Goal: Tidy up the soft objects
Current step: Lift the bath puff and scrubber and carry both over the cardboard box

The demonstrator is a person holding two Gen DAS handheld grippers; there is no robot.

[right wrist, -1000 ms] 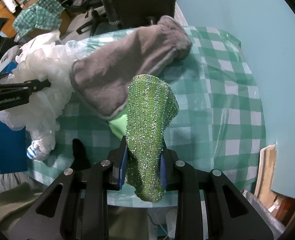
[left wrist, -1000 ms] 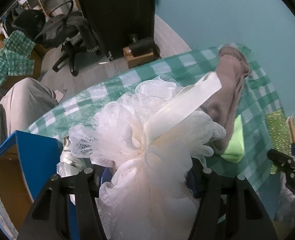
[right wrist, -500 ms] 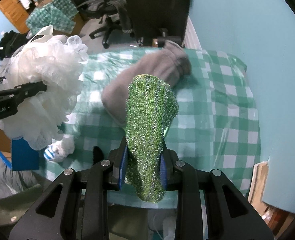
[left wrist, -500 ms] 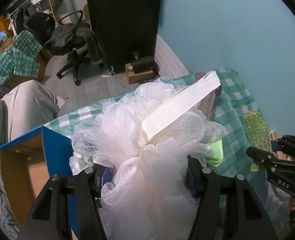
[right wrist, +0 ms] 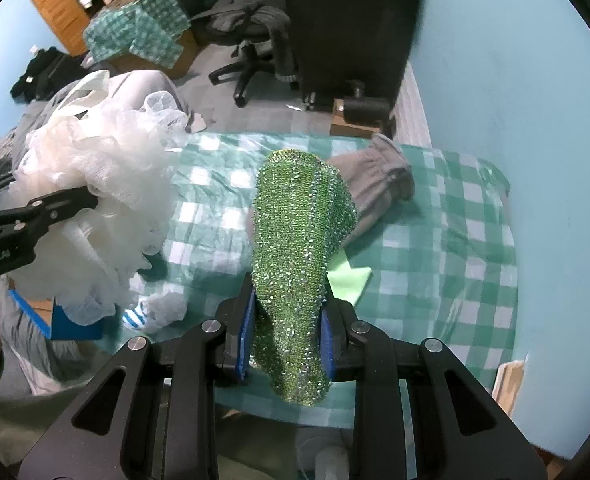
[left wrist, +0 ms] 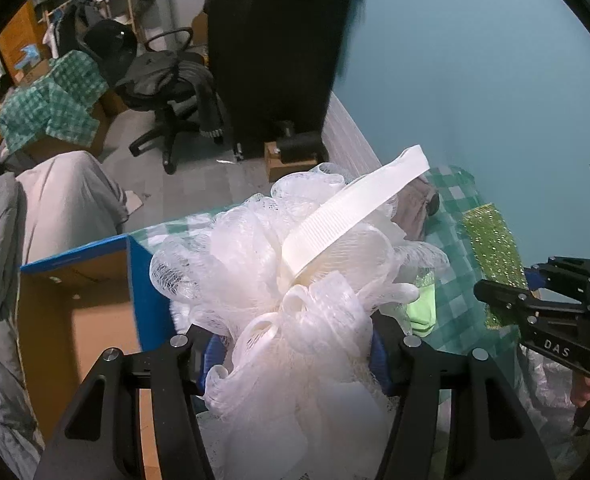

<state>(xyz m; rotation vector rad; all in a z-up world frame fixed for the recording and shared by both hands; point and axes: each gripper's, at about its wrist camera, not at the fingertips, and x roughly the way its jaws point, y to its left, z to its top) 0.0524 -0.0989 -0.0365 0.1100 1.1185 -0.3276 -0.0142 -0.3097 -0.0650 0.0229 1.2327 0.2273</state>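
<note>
Cardboard box (left wrist: 75,320): far left in the left wrist view; blue outside, brown inside, open at the top; stands at the left edge of the table.
Left gripper (left wrist: 295,356): its fingers (left wrist: 211,356) press in on both sides of the white bath pouf, clamping its lower part; in the right wrist view it enters from the left edge (right wrist: 67,204).
White bath pouf (left wrist: 295,272): a mesh ball with a flat white ribbon loop (left wrist: 355,208) rising up and to the right; held above the table's left end, beside the box; also seen at (right wrist: 107,184).
Small white bundle with blue stripes (right wrist: 151,312): lies on the table below the pouf, near the front edge.
Table (right wrist: 455,240): covered by a green and white checked cloth.
Right gripper (right wrist: 287,344): blue-padded fingers (right wrist: 245,332) closed on the lower part of the green glitter scrubber; in the left wrist view it appears at the right edge (left wrist: 495,292).
Green glitter scrubber (right wrist: 299,248): sparkly, long, upright between the jaws, held above the table; also seen at (left wrist: 493,248).
Light green cloth (right wrist: 351,280): flat on the table just behind the scrubber.
Grey sock (right wrist: 375,184): lies on the table behind the scrubber, cuff toward the far right.
</note>
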